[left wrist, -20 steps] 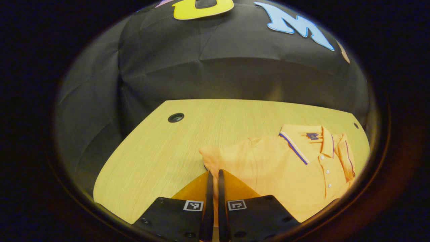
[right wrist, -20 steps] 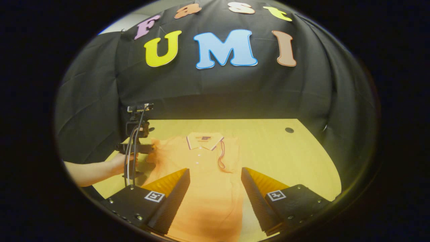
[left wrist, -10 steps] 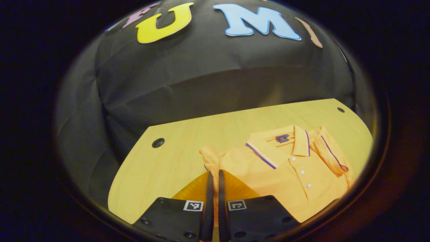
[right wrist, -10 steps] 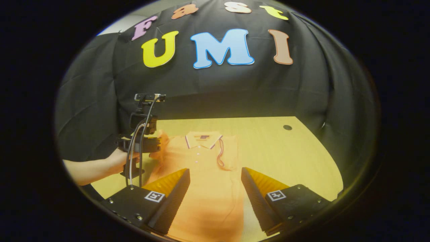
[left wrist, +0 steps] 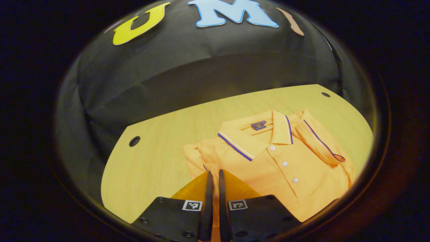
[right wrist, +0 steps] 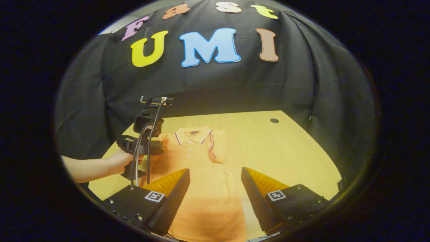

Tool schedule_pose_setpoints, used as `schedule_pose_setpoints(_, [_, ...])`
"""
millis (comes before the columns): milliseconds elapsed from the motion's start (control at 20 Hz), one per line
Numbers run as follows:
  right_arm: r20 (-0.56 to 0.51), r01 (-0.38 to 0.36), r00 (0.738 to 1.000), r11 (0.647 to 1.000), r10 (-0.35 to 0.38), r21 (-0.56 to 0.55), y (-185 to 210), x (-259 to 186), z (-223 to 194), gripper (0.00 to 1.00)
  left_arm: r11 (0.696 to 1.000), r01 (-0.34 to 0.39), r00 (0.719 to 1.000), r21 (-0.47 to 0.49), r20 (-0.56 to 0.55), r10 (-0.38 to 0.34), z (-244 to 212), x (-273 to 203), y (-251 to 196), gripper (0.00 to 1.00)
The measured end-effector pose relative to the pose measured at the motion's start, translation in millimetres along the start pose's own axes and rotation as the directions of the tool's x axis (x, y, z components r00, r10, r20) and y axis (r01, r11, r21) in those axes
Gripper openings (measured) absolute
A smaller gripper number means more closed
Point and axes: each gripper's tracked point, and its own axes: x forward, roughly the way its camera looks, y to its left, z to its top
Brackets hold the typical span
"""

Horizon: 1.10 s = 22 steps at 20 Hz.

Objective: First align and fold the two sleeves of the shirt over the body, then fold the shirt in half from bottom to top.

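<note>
An orange polo shirt (left wrist: pixel 285 168) lies face up on the wooden table (left wrist: pixel 151 168), collar toward the wall. My left gripper (left wrist: pixel 214 174) is shut on the shirt's left sleeve (left wrist: pixel 203 154), which is bunched and lifted at the shoulder. The other sleeve (left wrist: pixel 322 144) lies folded over the chest. In the right gripper view, the shirt (right wrist: pixel 205 198) runs between the fingers of my open right gripper (right wrist: pixel 215 176), which hovers over its lower body holding nothing. Farther off at the left, a hand (right wrist: pixel 116 163) holds the left gripper (right wrist: pixel 160 145) at the sleeve (right wrist: pixel 164 137).
The table (right wrist: pixel 289 151) has a round cable hole near each far corner (left wrist: pixel 134 141) (right wrist: pixel 274 120). The black cloth wall stands right behind the table's far edge. Bare wood shows to both sides of the shirt.
My left gripper has carried the pinched sleeve inward toward the shirt's body, and its view has swung so the shirt sits more central. The right gripper stays open, barely shifted.
</note>
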Motion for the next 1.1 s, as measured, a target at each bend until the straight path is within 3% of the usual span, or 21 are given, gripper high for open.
schedule_pose_setpoints(50, [0.000, 0.003, 1.000, 1.000, -0.003, 0.002, -0.9, 0.1, 0.2, 0.95, 1.000, 0.005, 1.000, -0.004, 0.002, -0.005, -0.5, -1.4, -0.8, 0.25])
schedule_pose_setpoints(100, [-0.001, 0.003, 1.000, 1.000, -0.003, 0.002, -2.5, -1.2, -0.9, 0.95, 1.000, 0.028, 1.000, -0.009, 0.002, -0.028, 0.1, -5.0, -5.8, 0.25])
schedule_pose_setpoints(200, [-0.007, -0.003, 1.000, 1.000, 0.003, -0.003, -4.4, 0.2, -2.9, 0.95, 0.998, 0.056, 0.998, -0.018, 0.009, -0.056, -1.6, -15.4, -13.0, 0.41])
schedule_pose_setpoints(250, [-0.008, -0.009, 1.000, 1.000, 0.009, -0.007, -5.5, 2.1, -4.6, 0.95, 0.997, 0.077, 0.997, -0.026, 0.008, -0.077, -3.9, -22.1, -18.9, 0.65])
schedule_pose_setpoints(300, [-0.012, -0.019, 1.000, 1.000, 0.019, -0.013, -5.9, 4.2, -6.9, 0.95, 0.996, 0.086, 0.996, -0.025, 0.003, -0.086, -7.4, -29.6, -22.2, 0.72])
schedule_pose_setpoints(350, [-0.020, -0.028, 0.999, 0.999, 0.028, -0.021, -6.8, 5.0, -10.1, 0.95, 0.996, 0.084, 0.996, -0.020, -0.001, -0.084, -12.5, -37.0, -23.4, 0.85])
schedule_pose_setpoints(400, [-0.034, -0.039, 0.999, 0.999, 0.038, -0.031, -7.9, 5.5, -16.6, 0.95, 0.996, 0.084, 0.996, -0.020, -0.004, -0.084, -15.7, -47.1, -25.7, 0.88])
schedule_pose_setpoints(450, [-0.049, -0.051, 0.998, 0.998, 0.049, -0.043, -8.3, 6.5, -23.0, 0.95, 0.996, 0.084, 0.996, -0.022, -0.004, -0.085, -23.0, -57.0, -28.5, 0.99])
schedule_pose_setpoints(700, [-0.161, -0.115, 0.982, 0.989, 0.099, -0.090, -15.1, -0.5, -73.9, 0.95, 0.995, 0.092, 0.996, -0.048, -0.004, -0.093, -59.7, -125.0, -42.8, 0.96])
schedule_pose_setpoints(750, [-0.191, -0.123, 0.976, 0.988, 0.104, -0.089, -18.2, -5.2, -84.8, 0.94, 0.994, 0.096, 0.995, -0.057, -0.011, -0.097, -71.3, -139.3, -45.9, 1.00])
schedule_pose_setpoints(850, [-0.226, -0.151, 0.966, 0.985, 0.129, -0.085, -21.8, -15.5, -103.2, 0.95, 0.991, 0.104, 0.994, -0.087, -0.031, -0.107, -96.3, -172.1, -52.6, 0.96])
schedule_pose_setpoints(1050, [-0.269, -0.185, 0.951, 0.978, 0.152, -0.101, -30.5, -34.6, -134.8, 0.95, 0.988, 0.087, 0.994, -0.127, -0.059, -0.095, -142.6, -227.7, -56.2, 1.00])
schedule_pose_setpoints(1100, [-0.279, -0.192, 0.947, 0.976, 0.157, -0.104, -31.9, -39.3, -141.5, 0.95, 0.989, 0.079, 0.994, -0.126, -0.065, -0.088, -151.9, -239.7, -56.3, 0.96])
